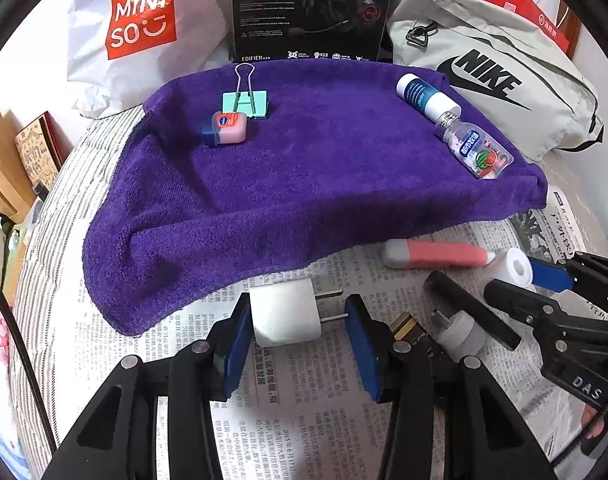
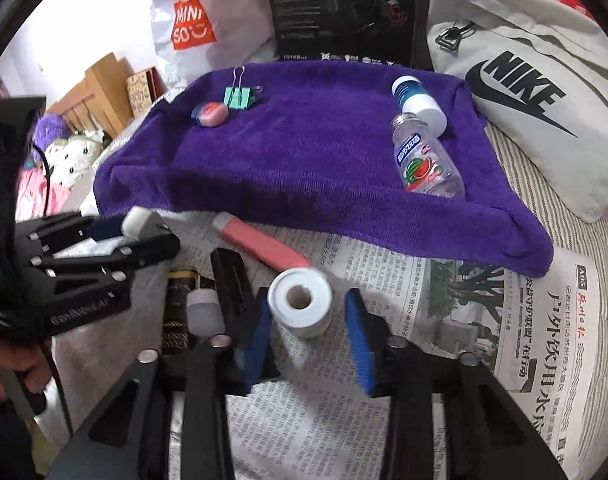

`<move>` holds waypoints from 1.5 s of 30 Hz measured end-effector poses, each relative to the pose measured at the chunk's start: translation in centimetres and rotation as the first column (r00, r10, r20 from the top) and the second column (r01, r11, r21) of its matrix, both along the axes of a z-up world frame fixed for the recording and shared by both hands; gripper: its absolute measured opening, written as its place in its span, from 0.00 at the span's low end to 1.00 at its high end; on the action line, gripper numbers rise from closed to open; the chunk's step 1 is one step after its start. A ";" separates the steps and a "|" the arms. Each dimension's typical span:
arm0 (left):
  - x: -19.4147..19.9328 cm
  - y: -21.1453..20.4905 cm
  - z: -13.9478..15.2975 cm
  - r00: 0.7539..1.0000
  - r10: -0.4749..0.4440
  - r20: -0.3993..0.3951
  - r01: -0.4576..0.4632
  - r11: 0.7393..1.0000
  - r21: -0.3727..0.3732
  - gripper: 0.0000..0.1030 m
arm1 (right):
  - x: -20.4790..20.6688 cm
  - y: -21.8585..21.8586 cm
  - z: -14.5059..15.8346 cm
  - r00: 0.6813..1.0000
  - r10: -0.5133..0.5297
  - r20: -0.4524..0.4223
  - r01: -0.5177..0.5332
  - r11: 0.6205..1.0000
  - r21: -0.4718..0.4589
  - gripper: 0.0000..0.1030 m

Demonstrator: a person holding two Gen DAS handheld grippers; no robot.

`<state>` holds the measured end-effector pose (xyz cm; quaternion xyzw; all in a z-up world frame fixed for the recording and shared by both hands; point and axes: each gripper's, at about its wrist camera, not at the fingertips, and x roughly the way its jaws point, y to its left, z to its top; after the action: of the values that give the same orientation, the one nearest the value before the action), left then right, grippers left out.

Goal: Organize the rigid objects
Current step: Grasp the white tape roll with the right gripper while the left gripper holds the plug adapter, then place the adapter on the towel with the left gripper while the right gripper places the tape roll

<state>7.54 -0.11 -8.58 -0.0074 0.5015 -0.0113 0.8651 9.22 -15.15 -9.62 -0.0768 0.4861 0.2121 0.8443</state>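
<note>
A purple towel [image 1: 304, 184] lies on newspaper and carries a green binder clip [image 1: 246, 102], a pink-and-blue jar [image 1: 228, 127], a white-and-teal tube [image 1: 426, 98] and a small clear bottle [image 1: 474, 148]. My left gripper [image 1: 300, 332] is open around a white plug adapter [image 1: 286, 314] lying on the newspaper in front of the towel. My right gripper [image 2: 310, 328] is open around a white tape roll [image 2: 300, 306]. A pink tube [image 2: 260, 246] lies just beyond the roll. The right gripper also shows in the left wrist view [image 1: 552, 292].
A white-capped dark item [image 2: 202, 312] and a black bar [image 2: 232, 280] lie left of the tape roll. A Miniso bag [image 1: 140, 28], a black Edifier box [image 1: 312, 8] and a grey Nike bag [image 1: 492, 80] stand behind the towel. Newspaper [image 2: 544, 340] covers the striped bed.
</note>
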 end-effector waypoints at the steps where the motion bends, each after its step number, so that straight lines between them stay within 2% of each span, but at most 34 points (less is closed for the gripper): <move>1: 0.0 0.0 0.0 1.000 -0.001 0.002 0.001 1.000 0.002 0.43 | 0.1 0.0 -0.2 1.000 -0.002 -0.004 0.002 1.000 -0.007 0.33; 8: -0.1 -0.1 0.0 1.000 -0.010 0.018 0.010 1.000 0.012 0.43 | 0.3 0.2 -0.5 1.000 -0.011 0.027 0.011 1.000 0.000 0.28; 14: -0.4 0.3 0.2 1.000 -0.015 0.012 0.015 1.000 -0.016 0.42 | 0.1 -0.6 -0.1 1.000 -0.003 0.001 0.003 1.000 0.016 0.27; 21: -0.7 0.4 0.8 1.000 -0.021 0.007 0.021 1.000 -0.022 0.42 | -0.4 -1.2 0.8 1.000 0.019 -0.002 -0.019 1.000 0.001 0.27; 29: -0.9 1.2 2.5 0.999 -0.016 0.037 0.018 0.999 -0.040 0.42 | -0.1 -1.9 2.9 0.999 0.029 0.024 -0.030 0.999 0.039 0.27; 36: -0.2 3.0 4.0 0.998 0.004 0.057 0.000 0.998 -0.057 0.42 | 1.5 -1.7 4.6 0.997 0.041 0.064 -0.043 0.999 0.020 0.28; 41: 1.0 4.3 5.2 0.997 0.022 0.077 -0.019 0.999 -0.030 0.42 | 3.5 -2.0 5.0 0.998 0.025 0.066 -0.027 0.999 0.030 0.28; 45: 2.5 5.0 5.9 0.996 0.024 0.087 -0.019 0.998 -0.064 0.42 | 5.1 -1.7 5.1 0.997 0.031 0.069 -0.033 0.999 0.024 0.28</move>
<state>10.08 4.92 -2.68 -0.0395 0.4623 -0.0180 0.8857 14.29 -16.85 -4.52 -0.0812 0.4530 0.2288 0.8578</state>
